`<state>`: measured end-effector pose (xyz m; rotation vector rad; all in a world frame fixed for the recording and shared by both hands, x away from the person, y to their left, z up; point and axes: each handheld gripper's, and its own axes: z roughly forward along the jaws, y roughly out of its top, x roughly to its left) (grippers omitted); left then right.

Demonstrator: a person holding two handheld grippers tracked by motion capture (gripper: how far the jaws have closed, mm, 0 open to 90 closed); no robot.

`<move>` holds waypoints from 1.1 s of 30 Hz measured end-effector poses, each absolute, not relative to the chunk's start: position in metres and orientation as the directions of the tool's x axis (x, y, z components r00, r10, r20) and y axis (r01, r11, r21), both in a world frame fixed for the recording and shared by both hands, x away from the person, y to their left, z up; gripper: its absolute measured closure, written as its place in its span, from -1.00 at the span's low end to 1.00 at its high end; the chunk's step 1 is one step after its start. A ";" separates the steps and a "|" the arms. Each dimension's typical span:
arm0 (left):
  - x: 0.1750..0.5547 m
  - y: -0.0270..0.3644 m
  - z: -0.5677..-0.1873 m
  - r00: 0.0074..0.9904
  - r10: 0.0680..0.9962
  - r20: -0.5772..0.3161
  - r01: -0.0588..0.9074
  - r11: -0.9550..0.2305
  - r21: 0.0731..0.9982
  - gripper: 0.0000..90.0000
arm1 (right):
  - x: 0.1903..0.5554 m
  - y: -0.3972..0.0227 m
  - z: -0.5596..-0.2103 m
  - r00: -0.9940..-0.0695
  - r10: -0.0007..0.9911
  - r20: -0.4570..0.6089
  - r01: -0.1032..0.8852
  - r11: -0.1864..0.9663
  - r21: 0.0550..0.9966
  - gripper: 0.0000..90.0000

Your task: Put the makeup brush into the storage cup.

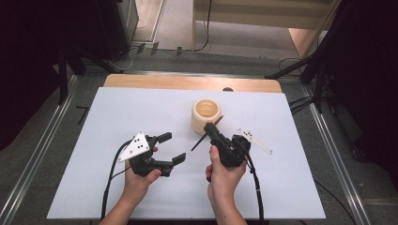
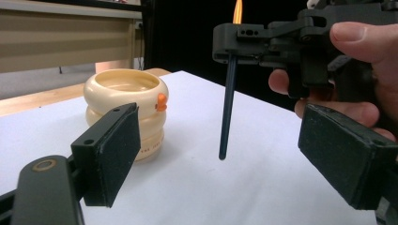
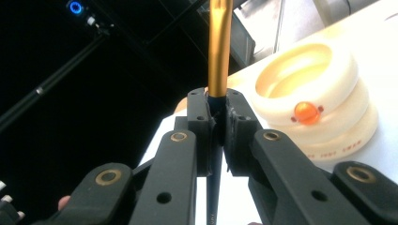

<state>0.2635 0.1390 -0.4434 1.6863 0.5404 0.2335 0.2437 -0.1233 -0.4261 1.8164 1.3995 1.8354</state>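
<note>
On the left of the white counter (image 1: pixel 117 112), the left tool (image 1: pixel 170 147) is held in a person's left hand (image 1: pixel 141 180), low over the surface; its two black jaws stand wide apart with nothing between them, and a grey three-cornered plate (image 1: pixel 135 146) sits on top of it; a black cable (image 1: pixel 110 183) trails back from it toward the near edge. In the left gripper view, the padded jaws are seen spread to either side, and the bare counter lies between them.

Toward the middle, a cream ribbed holder (image 1: pixel 206 115) stands upright on the counter, open at the top; a small orange bead (image 3: pixel 305 112) is set in its side, seen in the right gripper view.

Just beside the holder, on its near side, the right tool (image 1: pixel 210 127) is held in the right hand (image 1: pixel 224 176); its jaws are clamped together on a slim pen (image 1: pixel 201 139), dark at its lower part and gold above the jaws (image 3: pixel 219 47); the pen is gripped partway along, tilted, with its dark tip hanging above the counter and apart from it (image 2: pixel 227 112).

Further right, a white perforated strip (image 1: pixel 255 140) lies flat on the counter, near the right tool.
</note>
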 end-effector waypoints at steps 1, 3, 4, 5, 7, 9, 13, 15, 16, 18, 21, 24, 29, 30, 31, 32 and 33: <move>0.264 0.140 -0.443 0.869 0.474 -0.143 0.217 -0.105 0.970 -0.71 | 0.244 -0.124 -0.425 -0.227 0.718 0.659 0.453 -0.521 0.724 0.86; 0.264 0.142 -0.444 0.863 0.484 -0.145 0.224 -0.109 0.969 -0.81 | 0.244 -0.124 -0.423 -0.243 0.743 0.624 0.439 -0.489 0.754 0.86; 0.264 0.144 -0.444 0.862 0.484 -0.152 0.231 -0.107 0.967 -0.88 | 0.245 -0.125 -0.423 -0.250 0.752 0.610 0.433 -0.477 0.765 0.86; 0.265 0.145 -0.445 0.860 0.487 -0.153 0.236 -0.114 0.965 -0.96 | 0.246 -0.125 -0.422 -0.258 0.768 0.587 0.420 -0.458 0.784 0.86; 0.266 0.148 -0.446 0.861 0.485 -0.154 0.241 -0.122 0.963 -0.98 | 0.246 -0.126 -0.420 -0.261 0.784 0.563 0.412 -0.437 0.800 0.86; 0.265 0.151 -0.447 0.860 0.489 -0.144 0.238 -0.135 0.962 -1.00 | 0.247 -0.127 -0.420 -0.266 0.789 0.554 0.407 -0.430 0.806 0.86; 0.264 0.159 -0.448 0.858 0.494 -0.137 0.232 -0.136 0.963 -1.00 | 0.248 -0.129 -0.418 -0.277 0.810 0.517 0.393 -0.395 0.830 0.86; 0.263 0.163 -0.448 0.852 0.508 -0.125 0.227 -0.143 0.963 -1.00 | 0.248 -0.129 -0.417 -0.278 0.822 0.497 0.385 -0.379 0.841 0.86; 0.263 0.165 -0.449 0.851 0.509 -0.127 0.228 -0.142 0.963 -1.00 | 0.249 -0.130 -0.417 -0.283 0.825 0.489 0.381 -0.371 0.847 0.86; 0.263 0.169 -0.450 0.849 0.517 -0.113 0.219 -0.150 0.964 -1.00 | 0.250 -0.131 -0.416 -0.289 0.836 0.466 0.371 -0.351 0.860 0.86; 0.263 0.174 -0.450 0.843 0.527 -0.107 0.214 -0.145 0.966 -1.00 | 0.251 -0.133 -0.414 -0.295 0.843 0.450 0.360 -0.339 0.869 0.86; 0.263 0.181 -0.451 0.836 0.540 -0.102 0.213 -0.148 0.966 -1.00 | 0.253 -0.136 -0.412 -0.307 0.845 0.439 0.351 -0.328 0.877 0.86; 0.263 0.191 -0.454 0.824 0.558 -0.097 0.219 -0.156 0.963 -1.00 | 0.257 -0.140 -0.408 -0.328 0.849 0.414 0.328 -0.309 0.893 0.86; 0.262 0.194 -0.455 0.821 0.563 -0.095 0.218 -0.155 0.964 -1.00 | 0.258 -0.141 -0.407 -0.330 0.852 0.406 0.321 -0.304 0.897 0.86; 0.262 0.196 -0.455 0.820 0.564 -0.095 0.219 -0.156 0.963 -1.00 | 0.259 -0.141 -0.406 -0.330 0.857 0.396 0.314 -0.296 0.902 0.86; 0.262 0.197 -0.456 0.820 0.565 -0.094 0.218 -0.156 0.963 -1.00 | 0.260 -0.143 -0.404 -0.334 0.858 0.390 0.311 -0.290 0.905 0.86; 0.262 0.199 -0.456 0.818 0.567 -0.093 0.220 -0.160 0.962 -1.00 | 0.260 -0.143 -0.404 -0.334 0.858 0.390 0.311 -0.290 0.905 0.86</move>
